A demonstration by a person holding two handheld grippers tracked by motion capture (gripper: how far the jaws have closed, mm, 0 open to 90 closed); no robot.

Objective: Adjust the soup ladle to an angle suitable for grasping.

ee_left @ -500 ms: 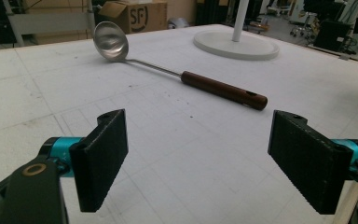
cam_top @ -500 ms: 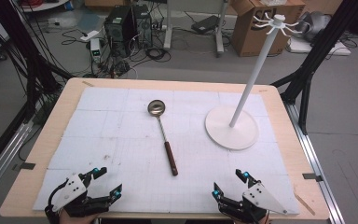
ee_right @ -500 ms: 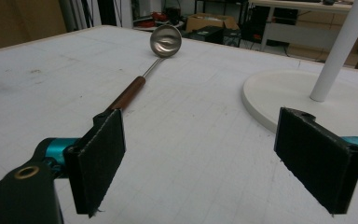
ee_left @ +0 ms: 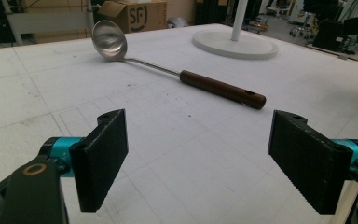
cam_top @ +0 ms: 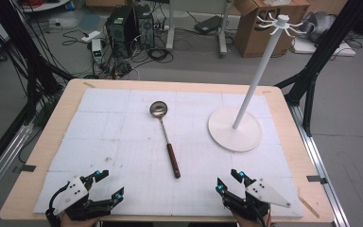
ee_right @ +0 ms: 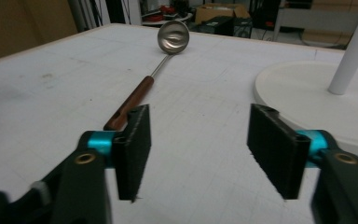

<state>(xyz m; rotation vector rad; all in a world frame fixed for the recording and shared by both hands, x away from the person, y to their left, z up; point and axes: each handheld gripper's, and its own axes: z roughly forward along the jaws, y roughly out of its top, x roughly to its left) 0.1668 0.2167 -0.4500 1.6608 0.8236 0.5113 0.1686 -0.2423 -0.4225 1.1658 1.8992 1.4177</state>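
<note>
1. Even, fairly bright indoor light falls from above; shadows on the counter (cam_top: pixel 123 123) are faint and soft.
2. The ladle (ee_left: pixel 121 46) bowl carries a mild sheen, with no harsh glare.
3. Both gripper views blur toward the background, and the near black jaws look slightly soft.
4. The high view is grainy.

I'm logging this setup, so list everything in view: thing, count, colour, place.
ladle: one, steel bowl with brown wooden handle, lying mid-table, bowl at the far end.
hook stand: one, white, round base on the table's right half, pole leaning up to hooks at top.
mat: one, white gridded, covering the table.
table: one, light wood.
cardboard box: one, brown, on the floor behind.
left gripper: one, black and teal, near edge, open.
right gripper: one, black and teal, near edge, open.
</note>
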